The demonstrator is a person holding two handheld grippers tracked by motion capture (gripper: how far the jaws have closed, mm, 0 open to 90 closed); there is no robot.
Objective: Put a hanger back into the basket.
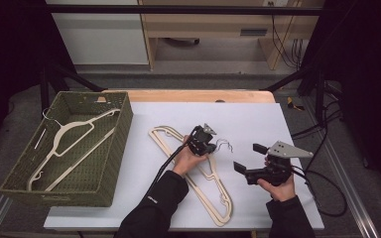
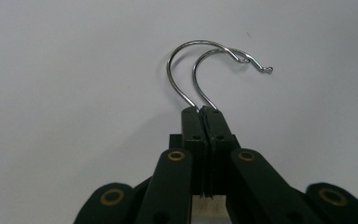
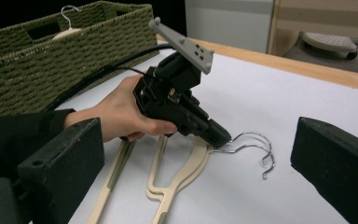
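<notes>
Left gripper (image 2: 204, 112) jaws pressed together on the necks of two stacked hangers (image 1: 198, 171), right where the two wire hooks (image 2: 214, 70) leave the cream bodies; in the left gripper view both hooks curve up and away from the jaw tips, almost overlapping. Right gripper view shows the same pinch from the side: left gripper (image 3: 216, 135) nose down at the hanger necks, left hand (image 3: 121, 112) wrapped round the body, hanger arms flat on the sheet. Right gripper (image 1: 245, 158) jaws spread wide, holding nothing, parked just right of the hooks (image 1: 224, 145), tips pointed toward them.

Step, as I read it: grasp made on the pair, lift not started, hangers lie flat. Destination is likely the basket (image 1: 116, 129) at left, which already holds one hanger (image 1: 72, 141). Next move calls for a clean lift without letting the lower hanger slip out of the pinch, then a carry left over the basket rim; long arms may swing or catch the rim, so the right gripper could steady the far end.

Surface: white sheet (image 1: 258, 119) over a wooden table (image 1: 193, 95), woven green basket at its left edge. Room: dark frame bars, grey floor, pale wooden furniture and cables behind, cables also at right.
</notes>
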